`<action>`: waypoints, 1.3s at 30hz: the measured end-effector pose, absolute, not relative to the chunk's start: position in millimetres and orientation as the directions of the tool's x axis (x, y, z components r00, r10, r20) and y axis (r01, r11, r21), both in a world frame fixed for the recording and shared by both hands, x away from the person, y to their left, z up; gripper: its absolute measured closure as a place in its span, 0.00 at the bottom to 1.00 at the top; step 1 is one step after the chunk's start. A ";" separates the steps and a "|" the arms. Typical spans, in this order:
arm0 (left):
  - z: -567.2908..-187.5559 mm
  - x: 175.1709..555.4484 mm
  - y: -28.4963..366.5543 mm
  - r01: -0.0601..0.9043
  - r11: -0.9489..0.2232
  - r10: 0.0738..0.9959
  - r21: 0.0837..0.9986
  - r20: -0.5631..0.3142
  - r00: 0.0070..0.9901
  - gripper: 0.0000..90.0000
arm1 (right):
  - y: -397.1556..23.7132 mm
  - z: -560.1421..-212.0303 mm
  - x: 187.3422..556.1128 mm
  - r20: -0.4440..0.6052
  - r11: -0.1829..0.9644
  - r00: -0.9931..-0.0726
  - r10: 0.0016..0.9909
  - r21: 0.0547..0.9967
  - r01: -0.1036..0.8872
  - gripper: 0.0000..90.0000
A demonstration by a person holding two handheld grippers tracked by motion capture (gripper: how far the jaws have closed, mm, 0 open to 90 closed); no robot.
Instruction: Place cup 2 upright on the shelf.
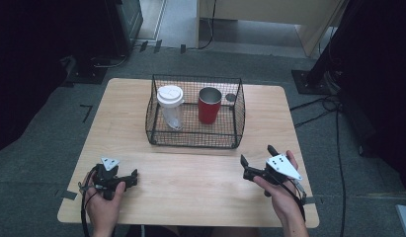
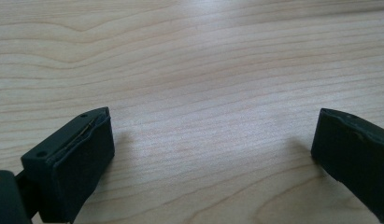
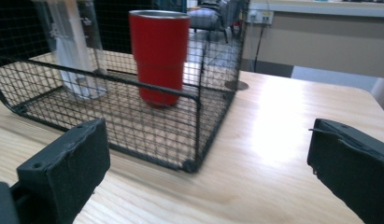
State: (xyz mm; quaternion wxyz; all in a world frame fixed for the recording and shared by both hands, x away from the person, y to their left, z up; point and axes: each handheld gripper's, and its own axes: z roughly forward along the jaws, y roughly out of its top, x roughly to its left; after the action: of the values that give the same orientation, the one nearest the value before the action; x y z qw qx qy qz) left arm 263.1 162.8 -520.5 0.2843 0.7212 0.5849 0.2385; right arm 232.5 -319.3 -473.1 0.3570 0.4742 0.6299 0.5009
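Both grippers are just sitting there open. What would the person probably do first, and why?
Probably ease the right gripper forward toward the red cup in the wire basket. Its jaws are open, empty and already face that cup, while the left gripper points at bare table.

The setting was a lab or recording studio rather than a home. A small wooden table stood alone on grey carpet, with tape marks on the floor at 9 o'clock and 12 o'clock. Black stand bases sat at 10 o'clock and 2 o'clock, and cables trailed across the carpet at 3 o'clock. Dark drapes closed off both sides. In the right gripper view, a wall socket and an office chair lay beyond the table.
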 end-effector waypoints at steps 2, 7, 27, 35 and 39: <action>-520.5 263.1 162.8 0.708 -0.154 0.979 0.689 0.012 0.202 0.00 | -326.7 -476.3 228.1 0.029 0.043 -0.281 0.959 0.968 0.246 0.00; -520.4 263.0 162.9 0.709 -0.156 0.979 0.688 0.013 0.203 0.00 | -342.2 -483.2 219.4 0.030 0.036 -0.246 0.969 0.965 0.260 0.00; -520.5 262.4 161.7 0.707 -0.164 0.977 0.688 0.014 0.213 0.00 | -397.2 -515.0 189.8 0.006 0.041 -0.119 0.993 0.919 0.391 0.00; -520.5 262.3 161.4 0.706 -0.164 0.976 0.689 0.012 0.215 0.00 | -415.6 -521.2 182.4 0.021 0.011 -0.065 0.998 0.886 0.464 0.00; -520.5 262.3 161.2 0.705 -0.167 0.976 0.689 0.013 0.219 0.00 | -419.3 -522.9 182.9 0.009 0.023 -0.055 0.998 0.836 0.549 0.00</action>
State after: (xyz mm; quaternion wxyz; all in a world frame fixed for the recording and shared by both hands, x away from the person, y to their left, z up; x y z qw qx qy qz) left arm 262.3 161.2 -520.5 0.2858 0.7265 0.5784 0.2365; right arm 182.9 -419.3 -522.9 0.3234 0.6065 0.6378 0.3475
